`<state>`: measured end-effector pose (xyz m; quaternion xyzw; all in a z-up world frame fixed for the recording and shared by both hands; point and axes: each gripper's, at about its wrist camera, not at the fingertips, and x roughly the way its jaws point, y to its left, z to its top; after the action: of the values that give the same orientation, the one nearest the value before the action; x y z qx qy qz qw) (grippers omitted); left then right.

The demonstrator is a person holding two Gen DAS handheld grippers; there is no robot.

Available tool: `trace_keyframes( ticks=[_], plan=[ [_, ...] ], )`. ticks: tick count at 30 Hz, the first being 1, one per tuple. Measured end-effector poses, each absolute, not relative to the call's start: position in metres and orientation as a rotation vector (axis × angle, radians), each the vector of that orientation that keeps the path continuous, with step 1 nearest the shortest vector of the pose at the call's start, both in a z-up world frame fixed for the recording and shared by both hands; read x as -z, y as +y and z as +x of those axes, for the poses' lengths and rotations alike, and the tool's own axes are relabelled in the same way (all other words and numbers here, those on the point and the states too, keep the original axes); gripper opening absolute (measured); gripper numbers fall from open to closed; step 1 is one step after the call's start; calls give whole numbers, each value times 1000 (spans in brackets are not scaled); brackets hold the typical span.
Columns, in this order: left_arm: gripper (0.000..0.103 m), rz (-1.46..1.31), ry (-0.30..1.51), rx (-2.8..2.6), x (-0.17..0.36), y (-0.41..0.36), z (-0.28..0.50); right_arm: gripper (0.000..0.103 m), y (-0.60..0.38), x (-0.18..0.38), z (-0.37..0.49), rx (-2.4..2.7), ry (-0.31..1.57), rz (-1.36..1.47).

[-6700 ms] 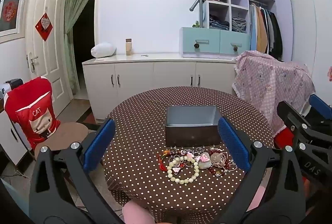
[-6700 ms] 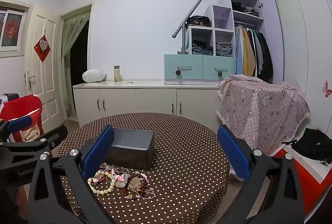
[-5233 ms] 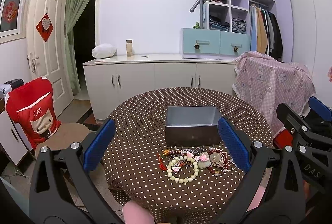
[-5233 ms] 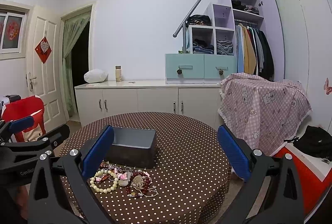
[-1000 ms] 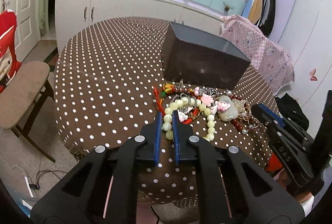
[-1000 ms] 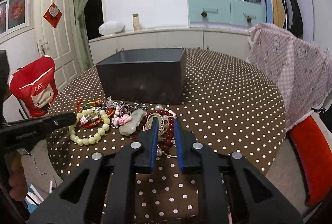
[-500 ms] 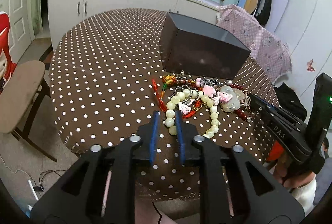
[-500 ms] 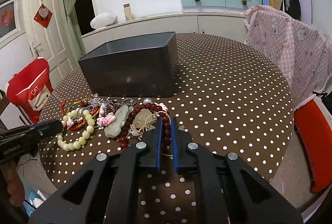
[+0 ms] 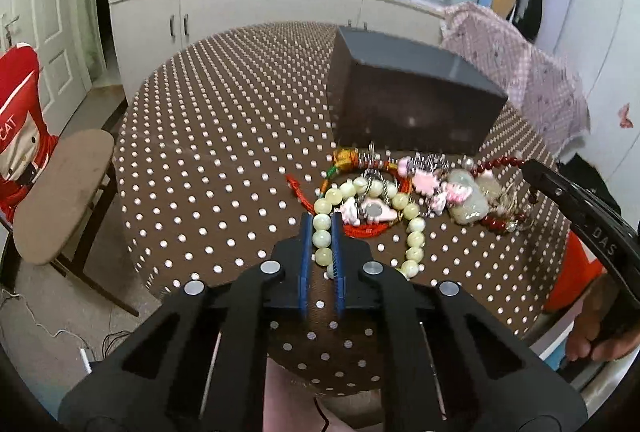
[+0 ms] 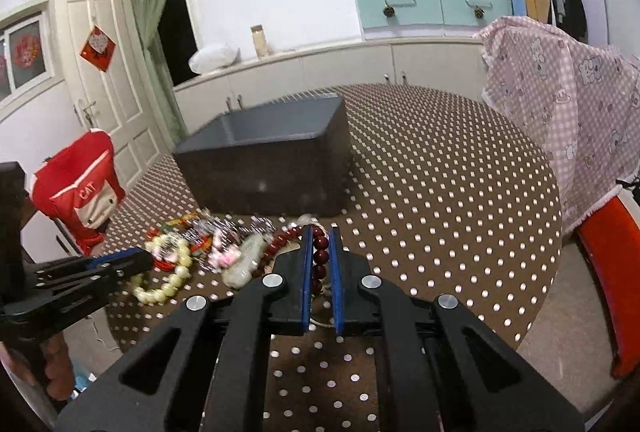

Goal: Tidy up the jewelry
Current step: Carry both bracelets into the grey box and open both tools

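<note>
A pile of jewelry lies on the brown dotted table in front of a dark grey box point(image 9: 408, 99), also in the right wrist view point(image 10: 276, 147). My left gripper point(image 9: 321, 222) is shut on the pale green bead bracelet point(image 9: 412, 228), its blue pads either side of the left strand. My right gripper point(image 10: 320, 232) is shut on the dark red bead bracelet point(image 10: 320, 256). Pink charms point(image 9: 424, 183) and a pale jade pendant point(image 9: 468, 207) lie between the two bracelets. The left gripper also shows at the left of the right wrist view point(image 10: 140, 260).
The round table point(image 9: 224, 135) has a wooden stool point(image 9: 60, 191) and a red chair cover point(image 9: 16, 151) at its left. A pink checked cloth point(image 10: 568, 119) drapes a chair at the right. White cabinets point(image 9: 240, 11) stand behind.
Both grippers have moved forward and down onto the pile. The left one has closed on the pale green beads, the right one on the dark red beads.
</note>
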<state>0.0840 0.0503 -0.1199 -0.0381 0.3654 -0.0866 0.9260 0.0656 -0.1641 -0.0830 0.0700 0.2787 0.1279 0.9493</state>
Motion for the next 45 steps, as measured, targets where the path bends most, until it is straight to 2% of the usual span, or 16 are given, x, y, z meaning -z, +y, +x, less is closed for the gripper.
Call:
trace_keyframes(
  ticks=[31,45],
  plan=[
    [10,-32,425,211,26,30,74,6,-176,-2,55,-302,264,99],
    [10,-50,394,256,9,13,103,6,-169,-21,86,-313,236,108]
  ],
)
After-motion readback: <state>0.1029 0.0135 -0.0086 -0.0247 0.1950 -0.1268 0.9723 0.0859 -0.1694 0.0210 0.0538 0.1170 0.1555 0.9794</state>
